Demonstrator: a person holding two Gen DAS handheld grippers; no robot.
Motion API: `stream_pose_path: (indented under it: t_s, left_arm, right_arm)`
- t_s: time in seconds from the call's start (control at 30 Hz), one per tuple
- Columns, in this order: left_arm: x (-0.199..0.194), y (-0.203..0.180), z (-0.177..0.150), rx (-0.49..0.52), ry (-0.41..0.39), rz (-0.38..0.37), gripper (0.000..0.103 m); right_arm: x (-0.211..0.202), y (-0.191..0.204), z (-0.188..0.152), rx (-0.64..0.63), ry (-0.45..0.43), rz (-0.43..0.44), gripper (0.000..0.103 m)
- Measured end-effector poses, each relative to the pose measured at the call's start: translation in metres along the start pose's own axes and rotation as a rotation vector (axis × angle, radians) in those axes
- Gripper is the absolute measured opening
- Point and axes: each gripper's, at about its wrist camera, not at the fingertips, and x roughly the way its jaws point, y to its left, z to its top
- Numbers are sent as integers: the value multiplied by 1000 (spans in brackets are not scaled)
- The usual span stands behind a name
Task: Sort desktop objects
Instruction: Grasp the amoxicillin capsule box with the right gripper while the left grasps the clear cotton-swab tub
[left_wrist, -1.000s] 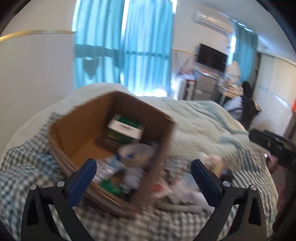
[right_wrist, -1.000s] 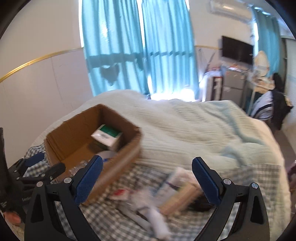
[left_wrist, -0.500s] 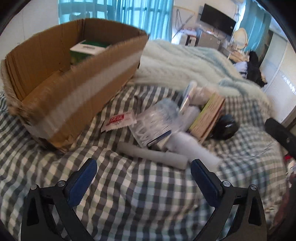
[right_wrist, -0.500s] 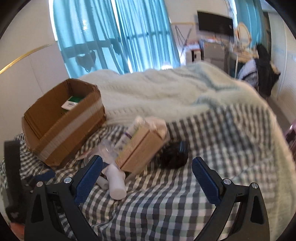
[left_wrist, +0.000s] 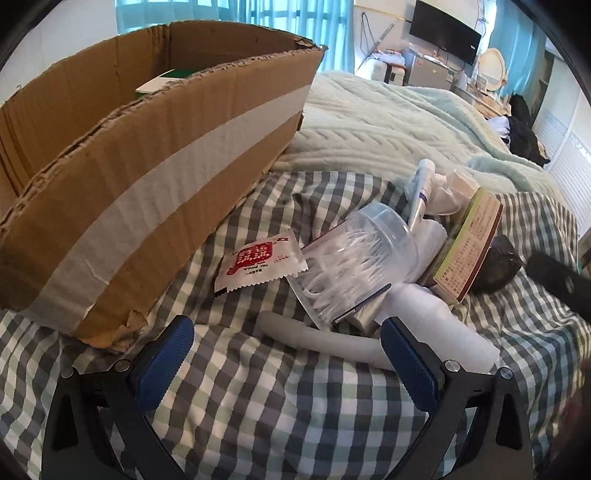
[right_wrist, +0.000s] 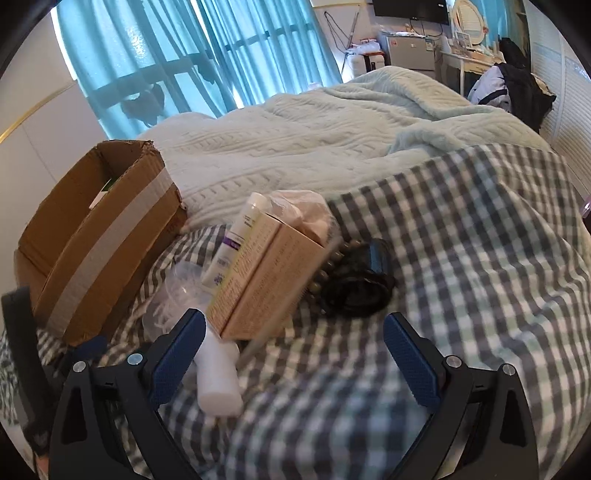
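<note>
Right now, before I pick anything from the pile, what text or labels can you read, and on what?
Red-and-white sachet: small print reads roughly "around you"; the red characters above are unreadable.
Tan carton: dense print, too small to read.
White-and-purple tube: label blurred.
Cardboard box: no text visible.

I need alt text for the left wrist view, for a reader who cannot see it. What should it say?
The open left gripper hovers low over a checked cloth, facing a pile of small items: a red and white sachet, a clear tub of cotton swabs, a white bottle and a printed carton. A taped cardboard box stands to the left.
</note>
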Motion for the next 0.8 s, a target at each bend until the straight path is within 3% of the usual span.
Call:
stream_pose_path:
  t_s: [0.33,0.43,0.57,0.67,0.8]
  left_arm:
    - [9,-8,11,14,-3,-48,103]
    - [12,-9,12,15,9,-59,103]
    - [13,-6,14,-14,29,-86,103]
    - [10,-7,14,-17,28,-90,103]
    - [8,-18,18,38,15,-109,103]
  right_arm:
    - [50,20,20,40,51,-43,84]
    - [58,13,15,36,72,-38,64]
    - [53,7,8,40,75,-8,50]
    - [44,9,3,7,67,-30,46]
    - [37,-2,-3,45,59,9,43]
